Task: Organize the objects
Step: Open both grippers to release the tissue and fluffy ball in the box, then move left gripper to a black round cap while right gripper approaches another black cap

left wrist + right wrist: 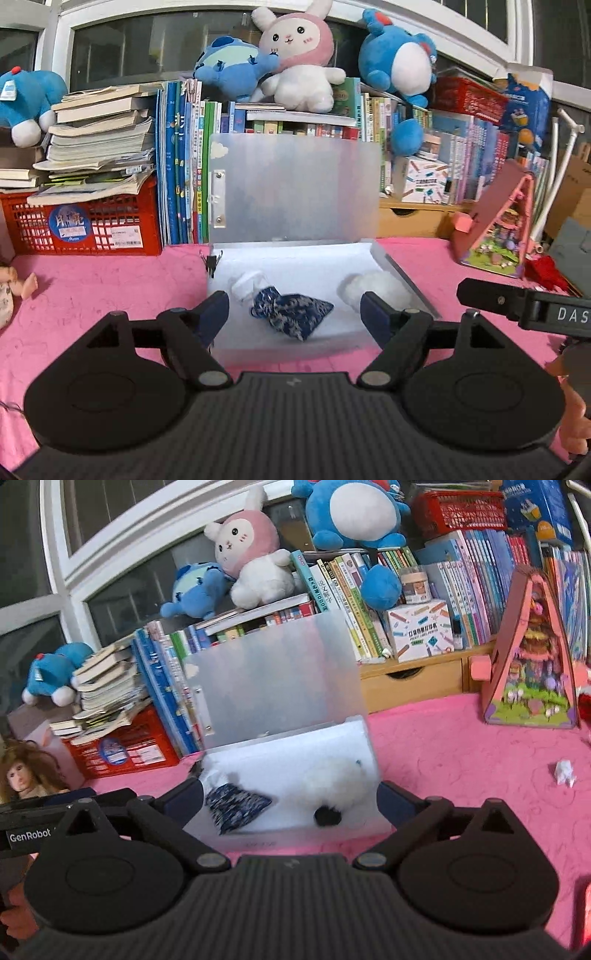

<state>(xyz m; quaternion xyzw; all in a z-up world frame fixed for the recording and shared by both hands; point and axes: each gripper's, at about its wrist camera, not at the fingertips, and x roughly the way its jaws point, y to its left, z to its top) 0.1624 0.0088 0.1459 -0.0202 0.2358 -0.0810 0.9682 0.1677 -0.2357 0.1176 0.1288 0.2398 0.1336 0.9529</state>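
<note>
Both wrist views face open storage box (295, 258) (288, 738) close, right view angled from right.

The light is bright and even and seems to come from above. The windows (155, 48) are dark. The pink desk (92, 295) glows strongly, with only soft shadows. Edges bend and curve like a fish bowl. The white fluffy thing (332, 779) looks blurry in the right view.

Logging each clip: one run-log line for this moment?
left hand-held gripper open | right hand-held gripper open | box lid up | blue pouch, white fluffy toy inside
</note>
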